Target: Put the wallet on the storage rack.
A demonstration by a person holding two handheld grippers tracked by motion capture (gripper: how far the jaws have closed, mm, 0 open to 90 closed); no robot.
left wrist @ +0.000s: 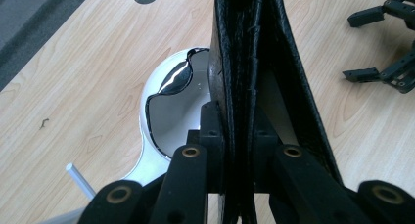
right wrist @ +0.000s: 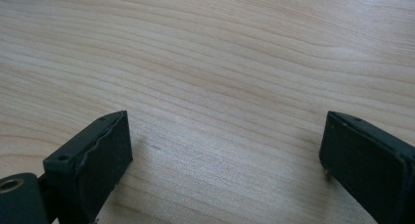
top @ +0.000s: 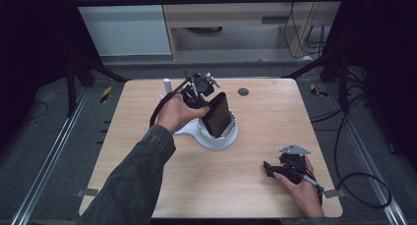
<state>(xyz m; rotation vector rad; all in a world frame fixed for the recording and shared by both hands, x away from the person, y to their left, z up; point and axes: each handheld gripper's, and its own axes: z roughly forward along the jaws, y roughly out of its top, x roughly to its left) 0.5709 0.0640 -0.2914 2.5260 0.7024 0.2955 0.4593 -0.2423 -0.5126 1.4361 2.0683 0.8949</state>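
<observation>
A flat black leather case (top: pixel 219 114) stands upright, tilted a little, with its lower end inside a white round holder (top: pixel 223 141) at the table's middle. My left gripper (top: pixel 200 101) is shut on the case's near upper edge. In the left gripper view both jaws press the folded case (left wrist: pixel 249 62) from either side, above the holder's white hollow (left wrist: pixel 171 121). My right gripper (top: pixel 269 169) rests low at the table's front right, held by a hand. Its jaws stand wide apart over bare wood (right wrist: pixel 225 150), nothing between them.
A small white cylinder (top: pixel 166 82) stands at the table's back left edge. A grey round disc (top: pixel 243 92) is set in the tabletop behind the holder. Wooden tabletop (top: pixel 265 122) lies bare between the holder and my right gripper (left wrist: pixel 386 43). Cables trail off the right side.
</observation>
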